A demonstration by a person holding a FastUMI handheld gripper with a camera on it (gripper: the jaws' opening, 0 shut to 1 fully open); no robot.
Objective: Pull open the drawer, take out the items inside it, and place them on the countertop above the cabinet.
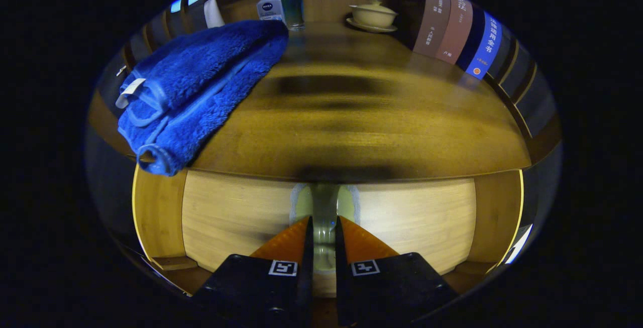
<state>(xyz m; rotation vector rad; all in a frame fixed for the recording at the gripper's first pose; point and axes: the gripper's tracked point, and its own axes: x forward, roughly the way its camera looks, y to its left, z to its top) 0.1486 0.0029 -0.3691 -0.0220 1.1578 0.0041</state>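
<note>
The pale wooden drawer front (241,217) sits flush under the table's front edge, framed by the light wood cabinet (155,212), and its upright metal handle (324,202) stands at the middle of the panel over a pale backing patch. The gripper (324,227) is clenched around this handle — one finger on each side, the slim bar filling the narrow gap between them, both seeming to press on it. Above the drawer spreads the brown wooden table (361,127), its surface blurred. A folded deep-blue fluffy towel (201,87) lies on the table's left part, one rolled corner hanging over the front edge. Beyond the towel, at the back, stand a white bottle with a blue label (270,7) and a tall blue-tinted glass tumbler (292,4) — just beside each other. Further right rests a cream lidded ceramic bowl on a saucer (373,15), and a row of upright books with brown and blue spines (454,31) lines the right side
</note>
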